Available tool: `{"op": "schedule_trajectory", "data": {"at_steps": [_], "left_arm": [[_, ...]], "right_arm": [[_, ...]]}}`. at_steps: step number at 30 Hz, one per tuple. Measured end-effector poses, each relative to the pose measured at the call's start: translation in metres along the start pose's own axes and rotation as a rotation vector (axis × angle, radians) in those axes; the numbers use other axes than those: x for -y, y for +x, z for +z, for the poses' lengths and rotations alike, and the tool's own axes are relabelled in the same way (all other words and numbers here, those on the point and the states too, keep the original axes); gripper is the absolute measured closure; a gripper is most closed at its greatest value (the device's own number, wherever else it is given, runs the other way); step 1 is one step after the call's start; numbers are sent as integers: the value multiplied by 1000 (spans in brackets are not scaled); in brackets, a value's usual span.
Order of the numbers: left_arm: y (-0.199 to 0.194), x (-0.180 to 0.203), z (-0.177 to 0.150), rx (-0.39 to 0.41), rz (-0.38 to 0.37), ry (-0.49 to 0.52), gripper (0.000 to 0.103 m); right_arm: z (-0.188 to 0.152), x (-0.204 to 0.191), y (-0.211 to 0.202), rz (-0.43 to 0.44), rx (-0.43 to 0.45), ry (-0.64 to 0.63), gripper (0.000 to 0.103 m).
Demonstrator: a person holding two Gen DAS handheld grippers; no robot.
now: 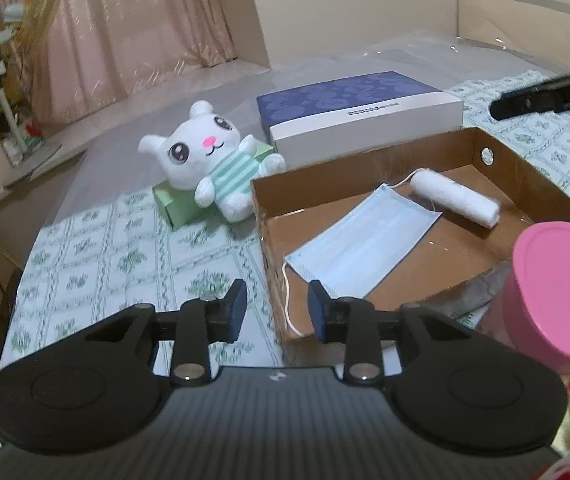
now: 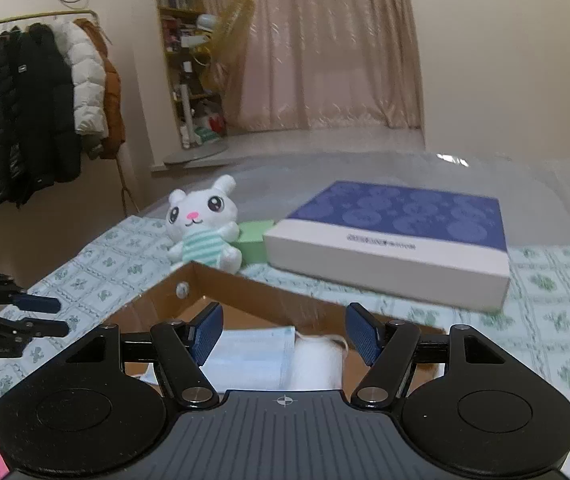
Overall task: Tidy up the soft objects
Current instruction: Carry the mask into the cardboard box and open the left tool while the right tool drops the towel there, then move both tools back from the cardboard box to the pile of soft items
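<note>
Left wrist: left gripper point(image 1: 277, 312) parted, empty, bottom centre; plush bunny point(image 1: 211, 162) mid-left, propped on green box point(image 1: 173, 202), outside cardboard box point(image 1: 525, 176). Right wrist: right gripper point(image 2: 285, 336) wide, empty. Probably light, squashy; best pinched at striped belly.

White plush point(image 1: 209, 160), mint-striped shirt; pale blue mask point(image 1: 361, 244); brown box point(image 1: 525, 184).

White plush bunny point(image 1: 209, 160) in striped shirt propped outside, pale blue face mask point(image 1: 361, 248) flat and white rolled cloth point(image 1: 455, 196) lying inside open cardboard box point(image 1: 541, 184)
</note>
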State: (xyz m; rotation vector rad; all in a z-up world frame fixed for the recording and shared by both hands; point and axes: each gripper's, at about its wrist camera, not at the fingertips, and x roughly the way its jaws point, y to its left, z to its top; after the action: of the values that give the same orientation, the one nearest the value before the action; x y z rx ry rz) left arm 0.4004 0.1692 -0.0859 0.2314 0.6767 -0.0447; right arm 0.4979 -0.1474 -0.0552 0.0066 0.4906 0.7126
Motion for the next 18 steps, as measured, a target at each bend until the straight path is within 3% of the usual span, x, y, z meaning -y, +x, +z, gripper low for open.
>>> {"op": "schedule_trajectory", "data": {"at_steps": [7, 18], "left_arm": [[-33, -3, -8, -20, 14, -84, 72], [-110, -4, -24, -17, 41, -219, 70]], "right_arm": [[-11, 1, -28, -24, -43, 36, 35], [-32, -6, -113, -39, -48, 137, 36]]}}
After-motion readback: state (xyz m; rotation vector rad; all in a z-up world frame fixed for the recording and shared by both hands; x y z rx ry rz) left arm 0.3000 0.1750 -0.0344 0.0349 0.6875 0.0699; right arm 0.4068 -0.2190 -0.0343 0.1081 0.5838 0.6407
